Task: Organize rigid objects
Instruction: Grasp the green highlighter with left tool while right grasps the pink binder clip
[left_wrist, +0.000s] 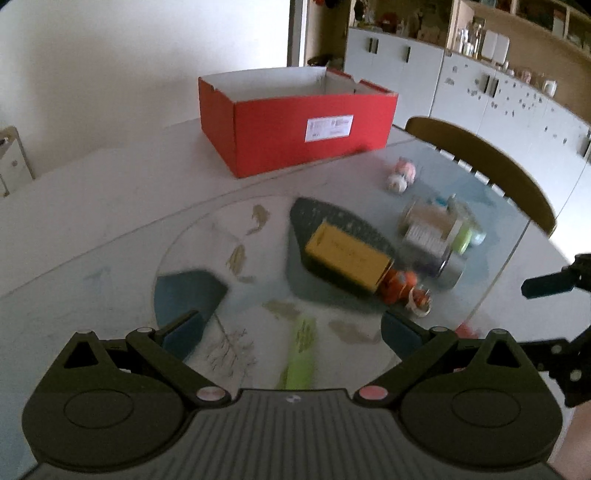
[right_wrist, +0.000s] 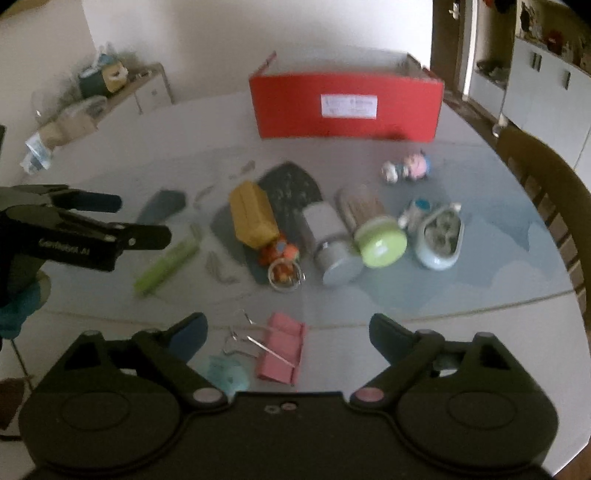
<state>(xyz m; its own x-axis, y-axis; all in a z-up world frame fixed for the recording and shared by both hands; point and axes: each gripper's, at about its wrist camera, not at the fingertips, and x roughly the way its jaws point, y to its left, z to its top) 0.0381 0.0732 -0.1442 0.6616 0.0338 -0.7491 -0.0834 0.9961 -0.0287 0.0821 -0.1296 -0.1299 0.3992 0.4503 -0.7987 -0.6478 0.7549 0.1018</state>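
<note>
An open red box (left_wrist: 295, 129) (right_wrist: 347, 107) stands at the far side of the table. Loose objects lie before it: a yellow carton (left_wrist: 347, 258) (right_wrist: 253, 216), a green tube (left_wrist: 301, 354) (right_wrist: 166, 264), an orange toy (right_wrist: 277, 251), a small jar (right_wrist: 286, 275), a grey can (right_wrist: 330, 245), a green-lidded jar (right_wrist: 373, 232), a pig figure (right_wrist: 408, 168), a blue dish (right_wrist: 441, 238) and a pink binder clip (right_wrist: 282, 347). My left gripper (left_wrist: 291, 332) (right_wrist: 142, 218) is open above the green tube. My right gripper (right_wrist: 288, 332) is open over the pink clip.
A glass mat (right_wrist: 480, 280) covers the round table's middle. A wooden chair (left_wrist: 491, 162) (right_wrist: 546, 192) stands at the right edge. A cluttered low cabinet (right_wrist: 110, 88) is at the far left. White cupboards (left_wrist: 461, 85) line the back wall.
</note>
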